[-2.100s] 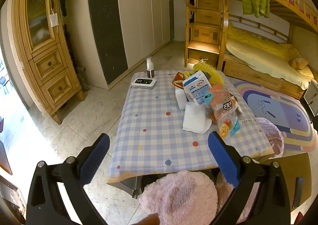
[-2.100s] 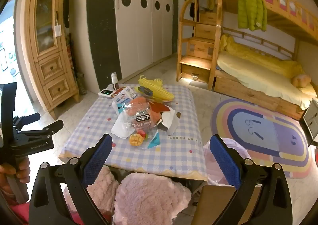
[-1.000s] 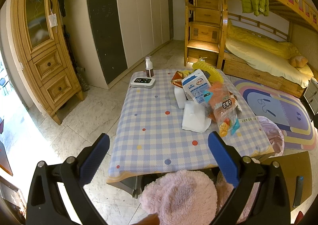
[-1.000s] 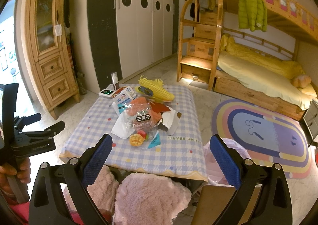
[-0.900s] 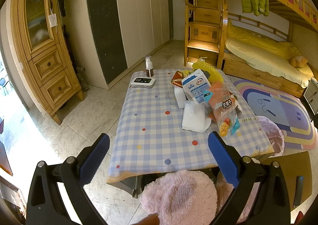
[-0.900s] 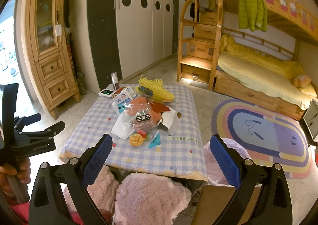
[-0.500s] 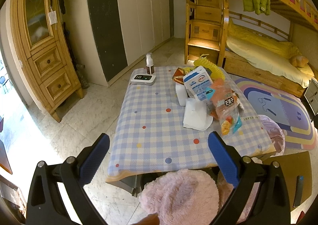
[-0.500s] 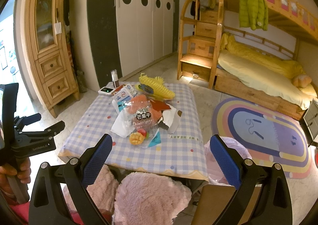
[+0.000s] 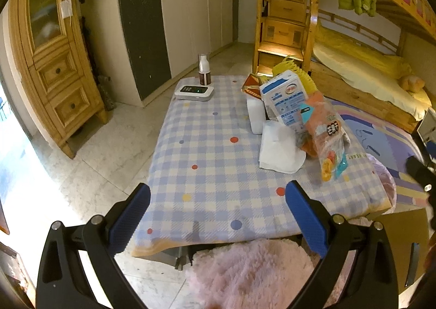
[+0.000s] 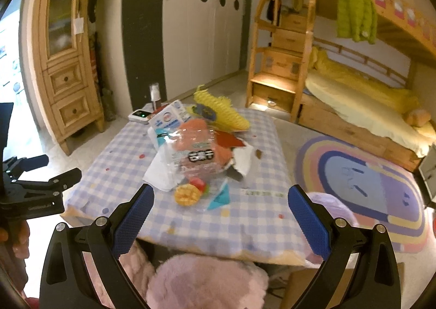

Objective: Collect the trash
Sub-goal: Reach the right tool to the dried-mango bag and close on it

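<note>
Right wrist view, item one: right gripper (image 10: 220,216), jaws spread wide and holding nothing, hovering over the near edge of the checked table (image 10: 259,216).

Item two: trash pile, sitting mid-table at 12 o'clock from that claw, apart from it.
- Dried-mango snack bag (image 10: 194,161), clear crinkly film, lying nearest; its printed bottom corner is pointing toward the fingertips.
- White tissue (image 10: 160,172), lying partly under the bag at 10 o'clock.
- Blue-and-white carton (image 10: 167,118), leaning behind the bag at 11 o'clock.
- Yellow foam net (image 10: 220,110), lying at the far end at 12 o'clock.
- Torn red-and-white wrapper (image 10: 237,150), lying at 1 o'clock.

Handling, judged: everything is looking light and soft. The film bag is likely slippery and will crumple, so pinching a gathered fold near its lower edge seems safer than closing on the flat face. The tissue is limp; any raised crease should do.

Item three: pink-lined bin (image 10: 332,208), standing beside the table at 2 o'clock, probably the destination.

Left wrist view, item four: left gripper (image 9: 218,216), jaws likewise spread and empty, hovering over the near table edge; the pile is lying at 1 o'clock, well apart.
</note>
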The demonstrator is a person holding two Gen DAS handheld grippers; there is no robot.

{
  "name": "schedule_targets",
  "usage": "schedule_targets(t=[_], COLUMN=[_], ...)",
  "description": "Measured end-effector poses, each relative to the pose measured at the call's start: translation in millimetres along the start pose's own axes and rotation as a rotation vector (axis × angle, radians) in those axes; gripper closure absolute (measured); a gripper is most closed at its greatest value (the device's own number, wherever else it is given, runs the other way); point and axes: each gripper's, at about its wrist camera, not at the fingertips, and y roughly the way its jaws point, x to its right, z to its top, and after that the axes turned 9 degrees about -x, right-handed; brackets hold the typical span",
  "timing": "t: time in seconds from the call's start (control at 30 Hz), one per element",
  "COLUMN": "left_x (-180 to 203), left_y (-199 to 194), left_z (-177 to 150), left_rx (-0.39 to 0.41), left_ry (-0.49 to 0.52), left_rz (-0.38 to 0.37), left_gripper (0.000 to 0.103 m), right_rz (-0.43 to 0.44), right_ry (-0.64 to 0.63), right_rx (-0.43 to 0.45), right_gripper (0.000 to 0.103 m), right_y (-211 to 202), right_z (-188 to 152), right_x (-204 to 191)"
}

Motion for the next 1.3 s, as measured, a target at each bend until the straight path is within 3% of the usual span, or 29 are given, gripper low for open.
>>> schedule_targets(t=[0.47, 0.87, 0.9, 0.93, 0.97, 1.07, 1.23, 1.3], left_x=[-11.4, -12.7, -12.4, -11.9, -11.6, -10.1, -2.6, 2.2], left_y=[48.8, 68.2, 67.8, 67.1, 66.0, 62.0, 51.8, 47.9], left_z=[19.0, 29.7, 29.6, 29.1, 28.7, 27.2, 22.1, 20.3], left_rx=[0.012, -0.021, -0.022, -0.022, -0.021, -0.011, 0.001, 0.006], left_ry=[0.005, -0.011, -0.011, -0.01, -0.009, 0.0, 0.021, 0.034], left_rz=[-0.012, -0.025, -0.025, -0.025, -0.024, -0.024, -0.035, -0.04], left_gripper=[0.007, 0.007, 0.007, 0.007, 0.007, 0.007, 0.007, 0.007], right_rz=[0.026, -0.078, -0.087, -0.092, -0.102, -0.113, -0.113, -0.104], right_ry=[-0.052, -0.111, -0.119, -0.129, -0.134, -0.124, -0.064, -0.024], right_rx=[-0.049, -0.108, -0.108, -0.107, -0.096, -0.065, -0.036, -0.026], right_gripper=[0.007, 0.012, 0.016, 0.033, 0.04, 0.052, 0.084, 0.091], right_y=[95.1, 138.4, 137.7, 135.6, 133.2, 122.7, 100.7, 88.9], right_z=[22.7, 19.6, 17.4, 14.9, 13.8, 8.2, 4.4, 1.8], right_x=[-58.9, -78.1, -79.5, -80.2, -81.4, -80.6, -65.2, -54.5])
